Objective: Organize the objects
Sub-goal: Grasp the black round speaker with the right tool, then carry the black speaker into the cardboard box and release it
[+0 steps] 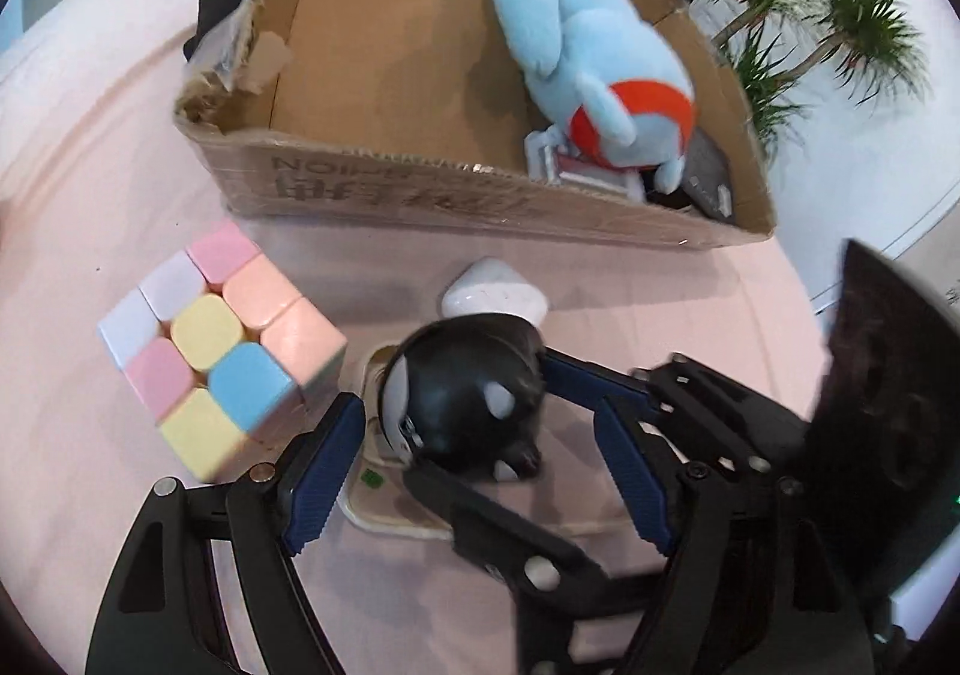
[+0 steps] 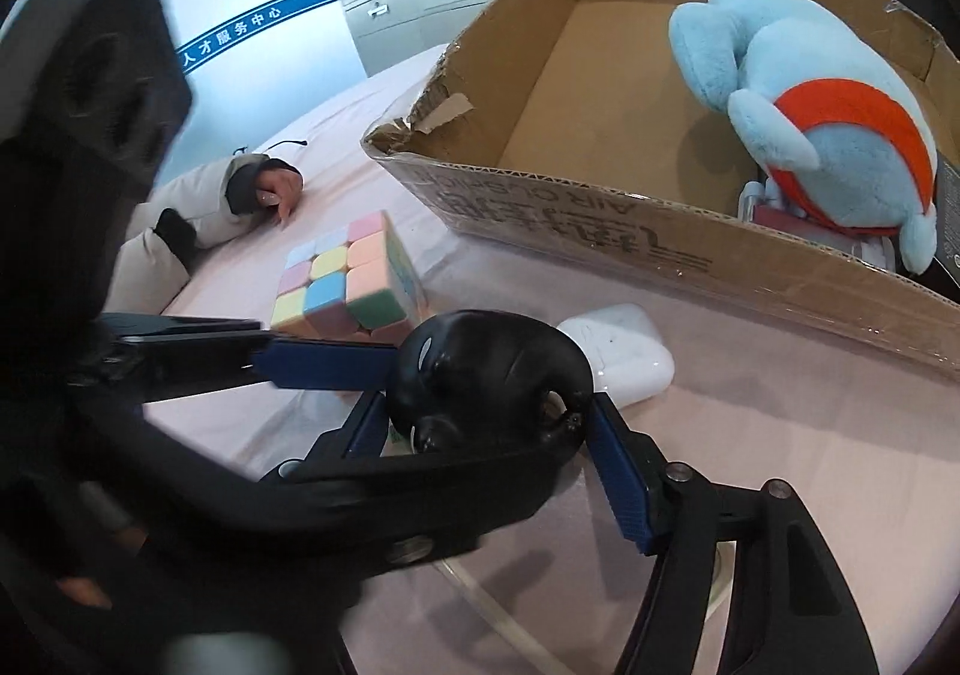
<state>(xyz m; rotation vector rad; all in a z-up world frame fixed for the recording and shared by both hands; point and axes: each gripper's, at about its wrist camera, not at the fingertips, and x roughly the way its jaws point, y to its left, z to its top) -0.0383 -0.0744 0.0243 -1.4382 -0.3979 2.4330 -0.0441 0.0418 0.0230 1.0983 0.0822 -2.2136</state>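
A black orca-like toy (image 1: 462,393) sits on a cream card on the pink table. My left gripper (image 1: 480,459) is open, its blue pads (image 1: 324,471) either side of the toy. My right gripper (image 2: 486,435) has its jaws on both sides of the same toy (image 2: 486,375); its fingers (image 1: 576,381) reach in from the right. A pastel puzzle cube (image 1: 216,345) lies to the left and also shows in the right wrist view (image 2: 348,279). A white earbud case (image 1: 495,291) lies behind the toy (image 2: 618,351).
An open cardboard box (image 1: 420,195) stands behind, holding a blue plush (image 1: 588,57) and small items in its right corner; it also shows in the right wrist view (image 2: 600,231). A person's sleeve and hand (image 2: 264,189) rest on the table at far left. Potted plants (image 1: 828,15) stand beyond.
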